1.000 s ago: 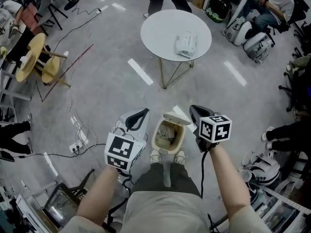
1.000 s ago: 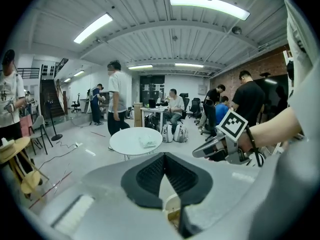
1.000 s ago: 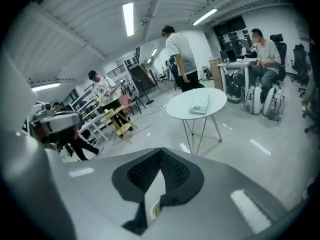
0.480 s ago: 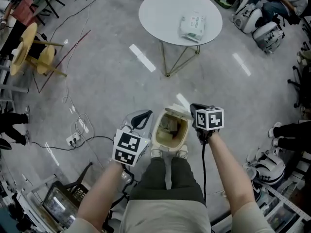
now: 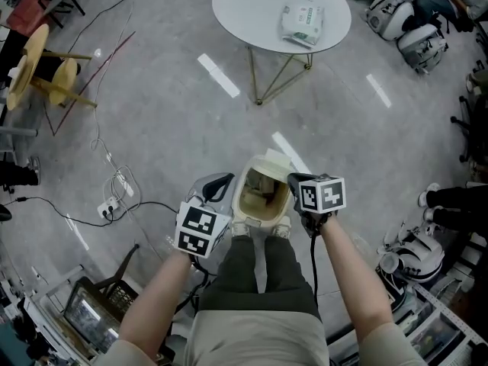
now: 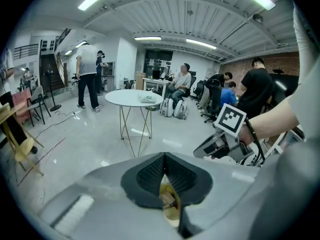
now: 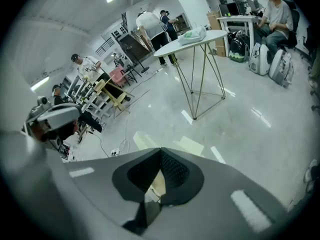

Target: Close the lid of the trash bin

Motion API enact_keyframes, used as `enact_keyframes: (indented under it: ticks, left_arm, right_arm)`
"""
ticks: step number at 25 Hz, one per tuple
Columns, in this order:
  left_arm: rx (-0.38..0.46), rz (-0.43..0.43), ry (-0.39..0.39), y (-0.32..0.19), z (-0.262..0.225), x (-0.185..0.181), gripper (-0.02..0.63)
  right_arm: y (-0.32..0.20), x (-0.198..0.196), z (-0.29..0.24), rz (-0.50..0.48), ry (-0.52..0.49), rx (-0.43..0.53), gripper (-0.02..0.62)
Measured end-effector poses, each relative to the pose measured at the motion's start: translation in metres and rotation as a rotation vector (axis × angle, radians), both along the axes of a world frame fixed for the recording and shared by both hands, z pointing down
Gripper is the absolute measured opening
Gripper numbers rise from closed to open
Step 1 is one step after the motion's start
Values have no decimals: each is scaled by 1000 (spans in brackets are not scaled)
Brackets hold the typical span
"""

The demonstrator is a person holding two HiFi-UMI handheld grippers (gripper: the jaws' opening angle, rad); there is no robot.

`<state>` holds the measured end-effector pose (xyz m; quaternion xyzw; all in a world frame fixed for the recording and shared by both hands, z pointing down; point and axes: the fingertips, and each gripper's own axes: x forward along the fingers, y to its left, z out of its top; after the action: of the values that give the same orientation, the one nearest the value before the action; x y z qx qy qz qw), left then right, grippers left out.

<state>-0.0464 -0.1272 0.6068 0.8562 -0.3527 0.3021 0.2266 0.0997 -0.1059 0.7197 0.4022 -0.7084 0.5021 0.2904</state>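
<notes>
Small cream trash bin [image 5: 263, 198] on the grey floor [image 5: 160, 120], lid [image 5: 272, 161] tilted up, left hand-held gripper [image 5: 227, 178] and right hand-held gripper [image 5: 291, 178] just beside it, jaws together, empty.

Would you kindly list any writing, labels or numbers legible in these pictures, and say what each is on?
Pack on the round table: print too small to read.
Left marker cube, right marker cube: black-and-white squares, no letters.
No other readable text.
</notes>
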Motion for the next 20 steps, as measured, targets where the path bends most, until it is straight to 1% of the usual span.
enact_keyframes:
  ticks: [3,5,7,9,14,20]
  left_arm:
    - [-47,-6,-7,19,22,-5,2]
    - [-64,-18,-1,33,35,-9,2]
    - [-85,-28,3,46,51,-13,2]
    - [-116,-29,-11,58,70,-18,2]
    - [-232,-30,-43,96,125,-25,3]
    - [-367,-58,-71,132,188,-34,2]
  right_arm:
    - [29,-16,9,0,-51,-68,5]
    - [52,-26,19,-19,-57,-111,5]
    - [73,-34,36,-33,-52,-151,5]
    - [92,-42,57,-48,-49,-194,5]
    - [140,-63,118,-159,-14,-309,4]
    - [165,-77,185,-224,43,-368,3]
